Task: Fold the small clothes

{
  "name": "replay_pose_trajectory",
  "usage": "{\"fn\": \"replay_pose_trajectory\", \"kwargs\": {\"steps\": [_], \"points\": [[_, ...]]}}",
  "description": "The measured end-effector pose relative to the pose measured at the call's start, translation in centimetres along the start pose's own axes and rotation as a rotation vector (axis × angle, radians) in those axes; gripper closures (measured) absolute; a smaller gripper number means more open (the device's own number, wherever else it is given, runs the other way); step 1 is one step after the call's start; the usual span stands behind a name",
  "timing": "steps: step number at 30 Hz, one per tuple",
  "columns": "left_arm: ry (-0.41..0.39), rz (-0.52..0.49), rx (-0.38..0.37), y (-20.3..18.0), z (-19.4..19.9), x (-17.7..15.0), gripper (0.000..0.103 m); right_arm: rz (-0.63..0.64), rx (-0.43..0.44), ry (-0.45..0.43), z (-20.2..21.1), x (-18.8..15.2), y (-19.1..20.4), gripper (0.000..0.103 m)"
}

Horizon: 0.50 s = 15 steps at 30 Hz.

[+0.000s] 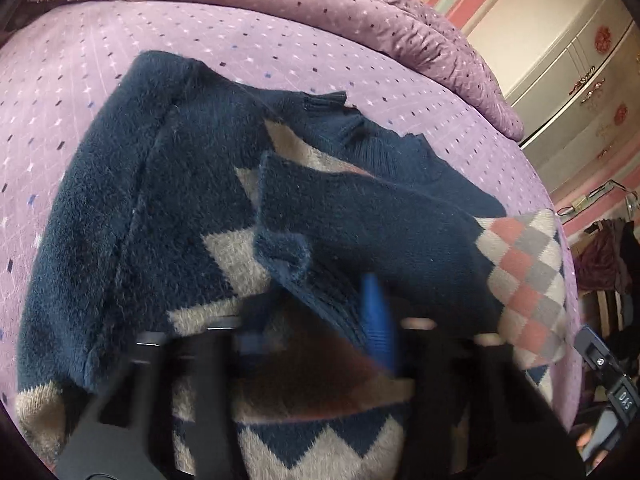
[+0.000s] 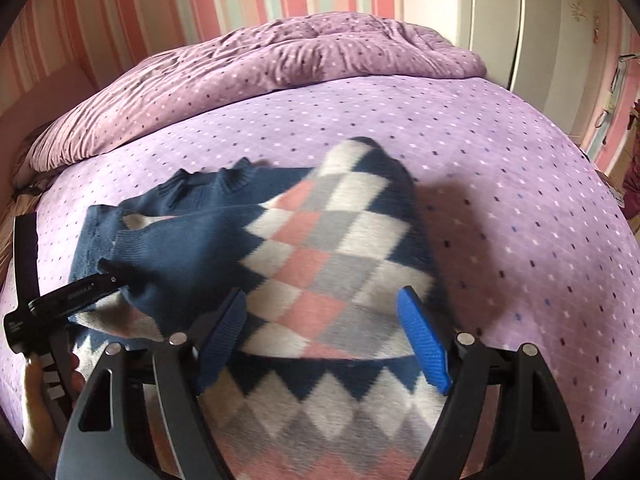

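A small navy sweater (image 1: 152, 200) with a pink, grey and cream diamond pattern lies on the purple bed; it also shows in the right wrist view (image 2: 320, 240). Both sleeves are folded across the body. My left gripper (image 1: 320, 320) is low over the sweater with the navy sleeve cuff (image 1: 288, 256) lying between its blurred fingers; one blue pad (image 1: 376, 320) shows. It also appears in the right wrist view (image 2: 108, 276) at the cuff. My right gripper (image 2: 324, 340) is open and empty, its blue pads (image 2: 420, 344) spread above the argyle sleeve.
The purple dotted bedsheet (image 2: 500, 200) surrounds the sweater. A bunched purple duvet (image 2: 260, 64) lies at the far side. A cream wardrobe (image 1: 568, 52) and striped wall stand beyond the bed. The bed edge (image 1: 560, 240) drops off at the right.
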<state>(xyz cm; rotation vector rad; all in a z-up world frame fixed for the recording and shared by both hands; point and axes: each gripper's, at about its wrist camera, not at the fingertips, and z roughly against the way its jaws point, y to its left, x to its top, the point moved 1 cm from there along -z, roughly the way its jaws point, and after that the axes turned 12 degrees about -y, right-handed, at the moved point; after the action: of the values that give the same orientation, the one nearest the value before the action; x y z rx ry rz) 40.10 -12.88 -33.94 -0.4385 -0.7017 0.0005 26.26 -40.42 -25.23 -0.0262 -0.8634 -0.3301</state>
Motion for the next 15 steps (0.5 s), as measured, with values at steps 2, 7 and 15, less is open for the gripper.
{"fn": "replay_pose_trajectory", "kwargs": {"steps": [2,7,15], "points": [[0.006,0.001,-0.008,0.0,-0.2,0.1,0.095,-0.002,-0.007,-0.001,0.0,-0.2,-0.4,0.025],[-0.081,-0.119,-0.001,-2.2,2.2,1.7,0.097,-0.001,-0.024,-0.012,0.6,-0.1,-1.4,0.025],[-0.171,-0.307,0.088,-1.5,8.5,4.6,0.096,-0.021,-0.032,-0.029,1.1,0.4,-1.8,0.025]]}}
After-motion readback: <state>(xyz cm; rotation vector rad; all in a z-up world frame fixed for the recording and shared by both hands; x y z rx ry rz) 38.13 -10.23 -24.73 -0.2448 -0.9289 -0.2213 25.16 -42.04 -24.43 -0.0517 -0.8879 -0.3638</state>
